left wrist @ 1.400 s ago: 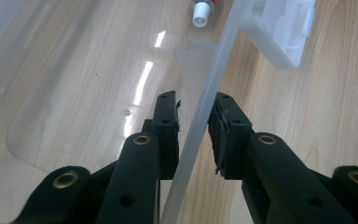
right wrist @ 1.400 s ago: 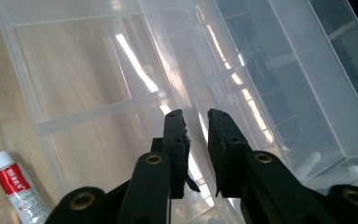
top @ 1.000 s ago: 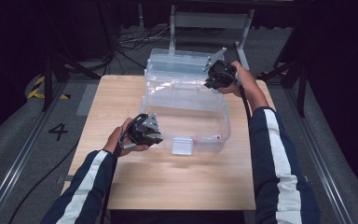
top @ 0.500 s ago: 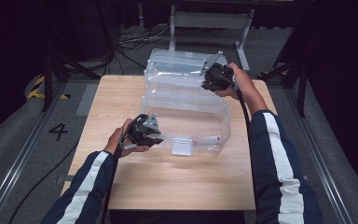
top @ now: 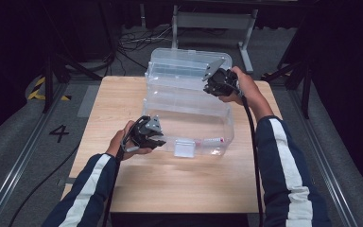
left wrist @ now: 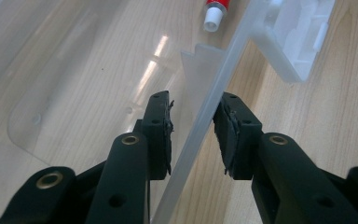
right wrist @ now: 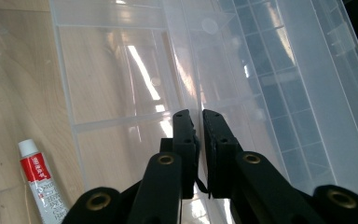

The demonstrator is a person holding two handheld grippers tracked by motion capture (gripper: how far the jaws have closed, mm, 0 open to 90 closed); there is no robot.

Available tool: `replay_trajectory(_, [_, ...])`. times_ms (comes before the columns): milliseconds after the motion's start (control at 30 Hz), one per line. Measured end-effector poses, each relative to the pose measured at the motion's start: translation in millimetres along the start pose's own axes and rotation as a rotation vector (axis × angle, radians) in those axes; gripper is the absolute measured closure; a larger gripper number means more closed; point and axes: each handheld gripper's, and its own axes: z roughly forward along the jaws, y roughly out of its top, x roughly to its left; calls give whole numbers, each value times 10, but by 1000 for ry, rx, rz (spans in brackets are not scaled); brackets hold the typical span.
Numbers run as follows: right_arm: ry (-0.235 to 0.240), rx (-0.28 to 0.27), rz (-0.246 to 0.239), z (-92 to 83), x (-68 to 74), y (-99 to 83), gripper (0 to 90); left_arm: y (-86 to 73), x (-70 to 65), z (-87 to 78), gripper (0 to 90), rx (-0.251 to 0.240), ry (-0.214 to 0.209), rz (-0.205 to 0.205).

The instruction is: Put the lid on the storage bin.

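Observation:
A clear plastic storage box [top: 189,101] stands on the wooden table [top: 113,104], with its hinged lid [top: 179,66] raised at the back. My right gripper [top: 211,86] is at the lid's right edge. In the right gripper view its jaws [right wrist: 196,115] are shut on the thin clear lid [right wrist: 270,93]. My left gripper [top: 158,137] is at the box's front left. Its jaws [left wrist: 195,100] straddle the box's front wall [left wrist: 223,79] and stand open, with a gap on the inner side. A small red and white tube [top: 212,140] [left wrist: 214,11] [right wrist: 39,186] lies inside the box.
A white latch [top: 183,147] [left wrist: 303,37] hangs on the box's front wall. Bare table lies left of the box and in front of it. Black stands, cables and a grey frame [top: 215,21] are on the floor behind the table.
My right gripper has moved a little left and nearer with the lid's edge in it. The left gripper has stayed at the front wall.

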Motion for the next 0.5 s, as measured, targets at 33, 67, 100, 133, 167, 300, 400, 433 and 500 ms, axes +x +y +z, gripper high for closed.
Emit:
replay_trajectory(33, [-4, -7, 7, -5, 13, -3, 850, 0, -1, 1, 669, 0, 1, 0])
replay_trajectory(67, [0, -3, 7, -13, 20, -5, 849, 0, -1, 1, 668, -1, 2, -1])
replay_trajectory(100, [-4, -8, 2, -17, 32, -5, 850, -1, -4, 1, 667, -1, 3, -1])
replay_trajectory(133, [-6, -7, -4, -27, 45, -8, 850, -3, -7, 1, 666, -1, 4, -2])
replay_trajectory(167, [-5, -13, -3, -35, 57, -9, 850, -3, -8, 1, 665, -2, 5, -3])
replay_trajectory(300, [-7, -16, -9, -62, 103, -12, 849, -3, -12, 1, 659, -2, 8, -4])
replay_trajectory(400, [-7, -19, -10, -82, 136, -19, 849, -4, -15, 6, 656, -9, 15, -2])
replay_trajectory(433, [-7, -24, -15, -88, 148, -23, 849, -4, -16, 6, 655, -9, 16, -3])
replay_trajectory(500, [-5, -35, -8, -103, 174, -32, 849, -5, -19, 6, 653, -8, 17, -5])
